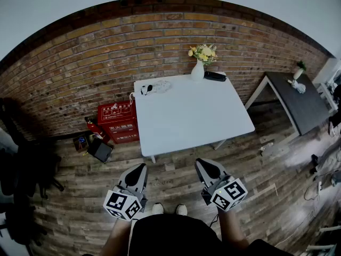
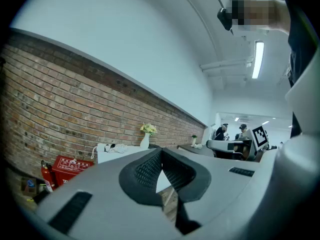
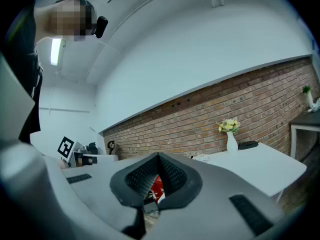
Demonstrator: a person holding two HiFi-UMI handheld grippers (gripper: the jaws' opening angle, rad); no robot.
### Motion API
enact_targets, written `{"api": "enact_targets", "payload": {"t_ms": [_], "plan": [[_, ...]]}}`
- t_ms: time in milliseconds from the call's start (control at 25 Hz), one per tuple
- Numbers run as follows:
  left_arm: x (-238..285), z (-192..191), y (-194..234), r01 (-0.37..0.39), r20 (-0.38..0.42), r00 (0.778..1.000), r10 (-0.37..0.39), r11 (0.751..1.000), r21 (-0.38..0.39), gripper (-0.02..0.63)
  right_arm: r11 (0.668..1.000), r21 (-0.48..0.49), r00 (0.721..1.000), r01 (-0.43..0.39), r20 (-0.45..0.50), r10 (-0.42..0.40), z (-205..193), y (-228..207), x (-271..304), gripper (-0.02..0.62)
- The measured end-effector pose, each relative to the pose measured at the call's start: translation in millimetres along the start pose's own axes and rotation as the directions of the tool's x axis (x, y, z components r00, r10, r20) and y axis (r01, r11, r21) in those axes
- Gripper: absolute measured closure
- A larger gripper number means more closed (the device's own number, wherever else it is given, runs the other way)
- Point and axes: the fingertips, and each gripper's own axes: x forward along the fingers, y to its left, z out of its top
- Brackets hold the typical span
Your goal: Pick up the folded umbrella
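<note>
The folded umbrella (image 1: 215,76) is a short black bundle lying at the far right corner of the white table (image 1: 192,116), just right of the flower vase (image 1: 198,68). The right gripper view shows the umbrella (image 3: 248,144) beside the vase (image 3: 231,142). My left gripper (image 1: 139,168) and right gripper (image 1: 204,164) are held close to my body, well short of the table's near edge. Both point toward the table. Each has its jaws shut with nothing between them, as seen at the left gripper (image 2: 161,151) and the right gripper (image 3: 157,156).
A white cable bundle (image 1: 154,87) lies at the table's far left corner. Red boxes (image 1: 118,121) and a small dark case (image 1: 99,150) stand on the wooden floor left of the table. A dark side table (image 1: 298,103) stands at the right, a black chair (image 1: 21,169) at the far left.
</note>
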Motion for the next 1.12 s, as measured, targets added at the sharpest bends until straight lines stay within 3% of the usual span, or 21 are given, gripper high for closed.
{"api": "enact_targets", "payload": {"t_ms": [480, 1120], "plan": [[-22.9, -0.7, 18.3, -0.017, 0.018, 1.0, 0.018, 0.999, -0.029, 0.592, 1.0, -0.012, 1.0, 0.003, -0.002, -0.003, -4.4, 25.2, -4.2, 0.574], [-39.8, -1.0, 42.7, 0.044, 0.008, 0.999, -0.043, 0.999, -0.017, 0.592, 0.999, 0.006, 0.999, 0.041, 0.014, -0.041, -8.5, 56.2, 10.6, 0.574]]}}
